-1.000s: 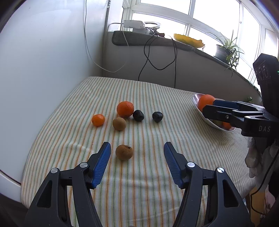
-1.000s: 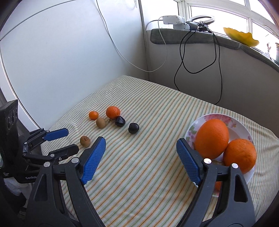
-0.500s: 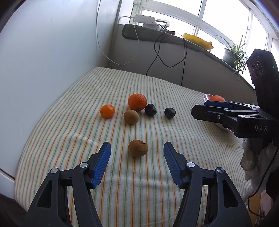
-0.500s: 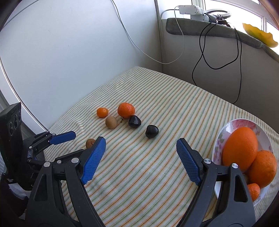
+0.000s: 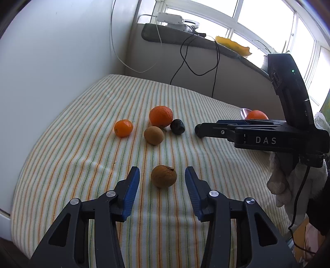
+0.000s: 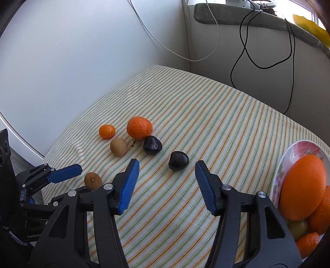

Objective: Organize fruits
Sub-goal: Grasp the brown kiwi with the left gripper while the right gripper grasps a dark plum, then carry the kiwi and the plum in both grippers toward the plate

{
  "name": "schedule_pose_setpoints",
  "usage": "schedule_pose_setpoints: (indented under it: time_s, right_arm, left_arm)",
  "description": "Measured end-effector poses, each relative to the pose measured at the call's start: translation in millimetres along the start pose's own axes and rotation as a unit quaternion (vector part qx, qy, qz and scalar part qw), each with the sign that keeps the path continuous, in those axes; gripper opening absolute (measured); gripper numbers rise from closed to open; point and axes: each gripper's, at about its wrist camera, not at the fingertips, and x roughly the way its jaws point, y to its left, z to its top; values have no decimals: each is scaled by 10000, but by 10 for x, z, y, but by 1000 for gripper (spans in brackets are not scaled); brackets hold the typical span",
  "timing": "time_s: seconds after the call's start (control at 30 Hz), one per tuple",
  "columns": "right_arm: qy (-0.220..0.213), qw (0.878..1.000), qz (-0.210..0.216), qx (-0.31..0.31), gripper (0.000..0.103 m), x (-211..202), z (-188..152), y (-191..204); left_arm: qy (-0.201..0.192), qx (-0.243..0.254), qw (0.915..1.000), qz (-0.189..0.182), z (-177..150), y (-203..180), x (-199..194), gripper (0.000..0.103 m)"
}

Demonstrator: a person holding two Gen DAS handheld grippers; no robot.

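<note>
My left gripper is open, its blue pads on either side of a small brown fruit on the striped cloth. My right gripper is open, just short of a dark plum. A second dark plum, a kiwi, a large orange and a small tangerine lie beyond. A flowered plate at the right holds several oranges. The right gripper also shows in the left wrist view, hiding the nearer plum.
The table is covered with a striped cloth, its edges near the white wall at the left. Black cables hang from a grey ledge behind. A yellow dish sits on that ledge.
Both grippers have moved forward and down toward the fruit. The brown fruit now lies between the left pads, and the right gripper has swung left from the plate to the dark plum.
</note>
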Motion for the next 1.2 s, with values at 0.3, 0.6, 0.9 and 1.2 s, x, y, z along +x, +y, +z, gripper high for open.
schedule_pose_setpoints:
  time_s: [0.3, 0.6, 0.9, 1.2]
  right_arm:
    - [133, 9998, -45, 109, 50, 219, 69, -30]
    - [212, 9997, -95, 84, 44, 321, 55, -31]
    - [285, 9995, -143, -1, 33, 370, 63, 5]
    - [271, 9994, -199, 3, 24, 407, 70, -3]
  left_arm:
    - [73, -6, 10000, -35, -23, 40, 40, 40]
    - [126, 67, 9999, -33, -5, 28, 87, 35]
    - [151, 140, 9998, -44, -10, -2, 115, 27]
    - [127, 164, 9998, -33, -11, -12, 104, 27]
